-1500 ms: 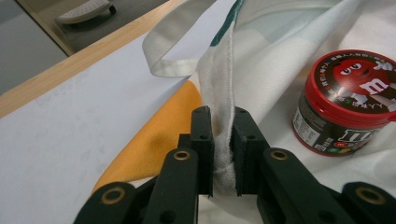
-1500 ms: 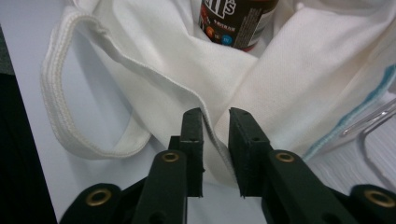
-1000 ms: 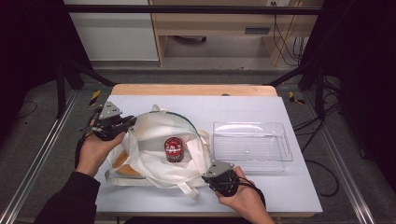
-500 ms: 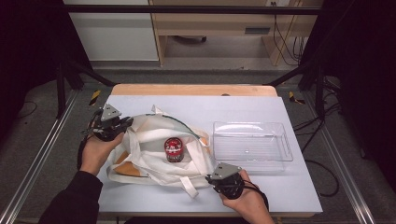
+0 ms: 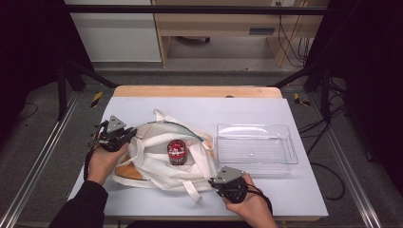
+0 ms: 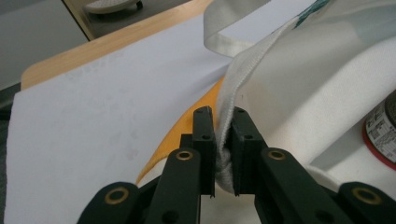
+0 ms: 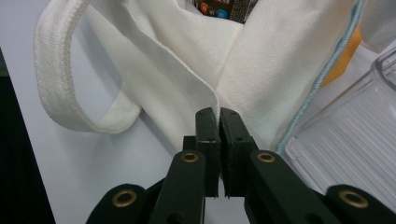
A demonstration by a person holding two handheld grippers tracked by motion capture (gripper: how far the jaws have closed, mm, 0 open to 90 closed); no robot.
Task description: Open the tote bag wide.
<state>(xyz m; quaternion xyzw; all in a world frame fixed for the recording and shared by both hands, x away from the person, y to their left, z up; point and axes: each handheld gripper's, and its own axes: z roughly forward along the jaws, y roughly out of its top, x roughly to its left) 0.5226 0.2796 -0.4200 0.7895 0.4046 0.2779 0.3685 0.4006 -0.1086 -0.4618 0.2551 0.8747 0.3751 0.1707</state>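
Note:
A white cloth tote bag (image 5: 152, 159) with an orange inside lies spread on the white table (image 5: 228, 111). A red can (image 5: 177, 152) stands in the bag's open mouth. My left gripper (image 5: 124, 137) is at the bag's left edge, shut on its hem (image 6: 233, 100). My right gripper (image 5: 214, 182) is at the bag's near right corner, shut on a thin fold of the cloth (image 7: 205, 88). A loose strap (image 7: 56, 79) loops to the left of the right jaws. The can's label edge (image 6: 380, 133) peeks in at the right of the left gripper view.
A clear plastic tray (image 5: 256, 148) sits right of the bag, its ribbed corner (image 7: 345, 144) close to my right gripper. A wooden strip (image 5: 195, 91) runs along the table's far edge. Metal frame rails flank the table on both sides.
Both grippers have moved apart, the left further left and the right toward the near right, pulling the bag wider and flatter around the can.

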